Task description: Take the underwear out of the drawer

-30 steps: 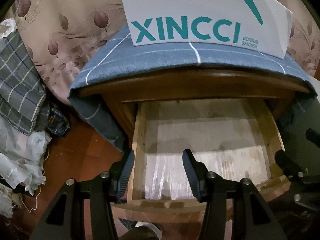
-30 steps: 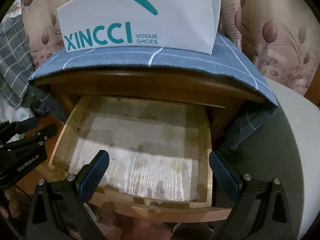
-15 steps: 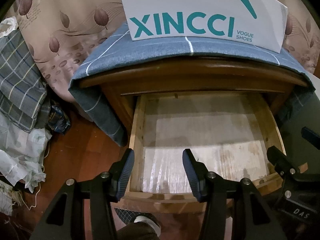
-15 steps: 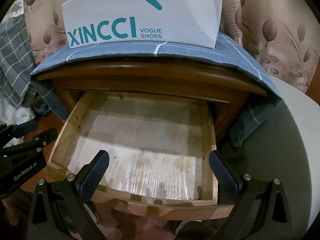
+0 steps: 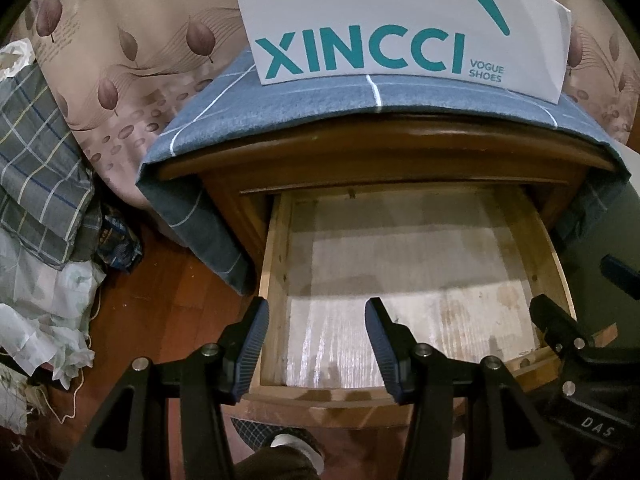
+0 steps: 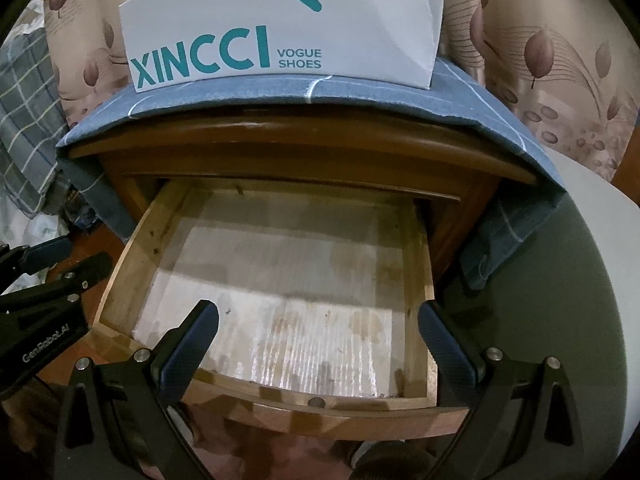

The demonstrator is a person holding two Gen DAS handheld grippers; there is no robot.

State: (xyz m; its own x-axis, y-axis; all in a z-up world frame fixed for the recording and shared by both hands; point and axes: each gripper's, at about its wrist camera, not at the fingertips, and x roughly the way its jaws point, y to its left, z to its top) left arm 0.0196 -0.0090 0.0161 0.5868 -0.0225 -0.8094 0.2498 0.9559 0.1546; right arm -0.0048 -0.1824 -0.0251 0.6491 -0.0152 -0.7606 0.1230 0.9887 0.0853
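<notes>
Clutter of plaid cloth (image 5: 36,184) and crumpled paper (image 5: 44,320) lies on the floor at left, beside a wooden nightstand (image 5: 384,156) draped in blue fabric (image 5: 280,108) with a shoe box (image 5: 400,28) on top. The drawer (image 5: 276,280) stands pulled out, its lined bottom bare; no underwear shows in either view. The left gripper (image 5: 316,340) hovers over the drawer's front left corner, jaws parted and holding nothing; the right gripper (image 6: 318,344) hangs over the front edge, jaws spread wide and likewise empty. Doing the step well likely means checking the shadowed back of the drawer before reaching in.
</notes>
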